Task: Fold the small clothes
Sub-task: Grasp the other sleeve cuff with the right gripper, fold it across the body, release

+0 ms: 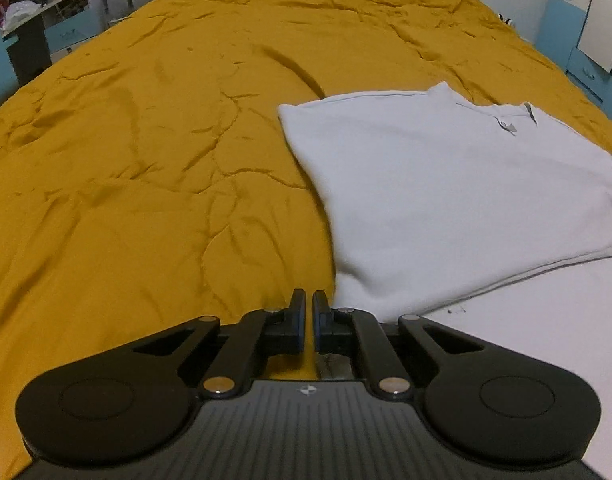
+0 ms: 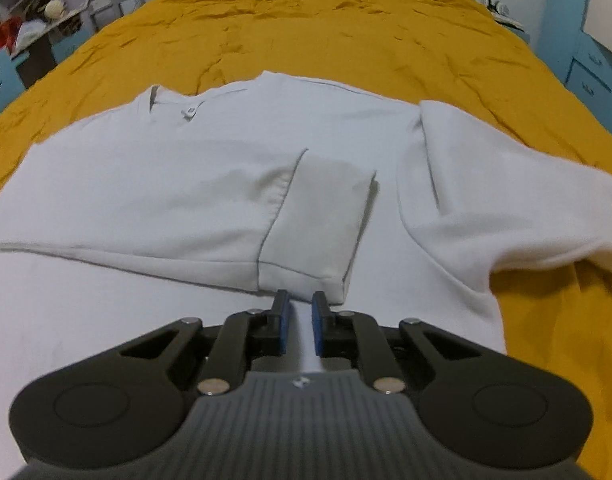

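Now the left tool [image 1: 309,304] hangs low over the bed with its blue pads drawn nearly together and nothing between them, sitting right at the near left edge of the pale shirt [image 1: 446,184]. Only a sliver of gap shows, so I read it as closed and empty, free of the cloth.

Over on the other side, the right tool [image 2: 297,306] is in much the same shape: pads close together, pointing down at the shirt's folded sleeve [image 2: 326,216]. A strip of pale fabric shows through the gap, but that looks like cloth lying beneath, not something pinched. Closed on nothing, by my reading.

Moving outward, the shirt lies spread flat on the mustard bedspread [image 1: 146,160], toward the near edge of the bed, collar and small button [image 2: 188,112] facing the far end. One sleeve is laid across the chest, its cuff square on the body, which looks like a fold set on purpose to narrow the garment. The other sleeve [image 2: 506,200] drapes outward onto the bedspread on the right, not yet folded.

So my guess: one side is done, and the loose sleeve is next. Furniture and shelves sit blurred beyond the bed's far corners.
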`<state>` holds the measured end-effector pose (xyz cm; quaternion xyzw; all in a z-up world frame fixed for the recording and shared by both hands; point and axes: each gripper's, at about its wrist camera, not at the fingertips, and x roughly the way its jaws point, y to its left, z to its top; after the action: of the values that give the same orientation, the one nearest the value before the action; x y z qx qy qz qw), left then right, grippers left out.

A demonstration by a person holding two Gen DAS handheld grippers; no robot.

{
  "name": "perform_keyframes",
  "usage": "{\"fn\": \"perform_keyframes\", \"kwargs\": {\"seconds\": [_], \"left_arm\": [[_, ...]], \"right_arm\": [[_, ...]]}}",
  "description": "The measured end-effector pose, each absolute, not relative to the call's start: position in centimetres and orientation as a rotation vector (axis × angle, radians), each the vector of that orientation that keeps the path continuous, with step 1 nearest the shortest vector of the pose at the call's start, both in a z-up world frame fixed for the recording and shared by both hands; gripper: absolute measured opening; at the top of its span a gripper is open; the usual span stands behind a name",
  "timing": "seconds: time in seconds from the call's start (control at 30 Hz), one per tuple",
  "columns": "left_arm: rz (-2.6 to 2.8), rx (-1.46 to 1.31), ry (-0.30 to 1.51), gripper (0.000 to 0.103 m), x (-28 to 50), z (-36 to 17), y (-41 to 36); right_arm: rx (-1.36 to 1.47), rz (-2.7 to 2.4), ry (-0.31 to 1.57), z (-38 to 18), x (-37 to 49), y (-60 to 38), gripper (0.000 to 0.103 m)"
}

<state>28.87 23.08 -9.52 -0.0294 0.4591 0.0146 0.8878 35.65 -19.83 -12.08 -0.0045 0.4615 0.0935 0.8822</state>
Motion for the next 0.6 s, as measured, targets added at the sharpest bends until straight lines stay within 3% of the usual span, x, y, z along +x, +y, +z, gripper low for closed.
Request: {"fn": "perform_keyframes", "kwargs": {"seconds": [0.17,0.23,0.3,0.37,0.43,0.6], "left_arm": [[0.037,-0.096,0.899,0.008,27.8,-6.4,23.2],[0.021,-0.104,0.871,0.009,27.5,-4.7,22.5],[0.000,-0.103,0.837,0.009,27.6,-3.0,21.3],[-0.031,-0.108,0.809,0.014,27.8,-1.4,19.7],[-0.065,-0.120,0.787,0.018,28.0,-0.4,18.0],[-0.143,-0.113,0.772,0.024,29.2,-0.3,13.0]], "right_arm": [[-0.015,0.194,0.948,-10.2,34.9,-19.8,0.007],[0.013,0.197,0.934,-8.7,33.9,-20.7,0.018],[0.048,0.183,0.913,-6.9,32.8,-22.4,0.023],[0.092,0.167,0.889,-5.1,31.9,-24.5,0.026],[0.154,0.130,0.859,-3.3,30.8,-27.5,0.037],[0.379,-0.009,0.783,-0.3,28.2,-37.1,0.040]]}}
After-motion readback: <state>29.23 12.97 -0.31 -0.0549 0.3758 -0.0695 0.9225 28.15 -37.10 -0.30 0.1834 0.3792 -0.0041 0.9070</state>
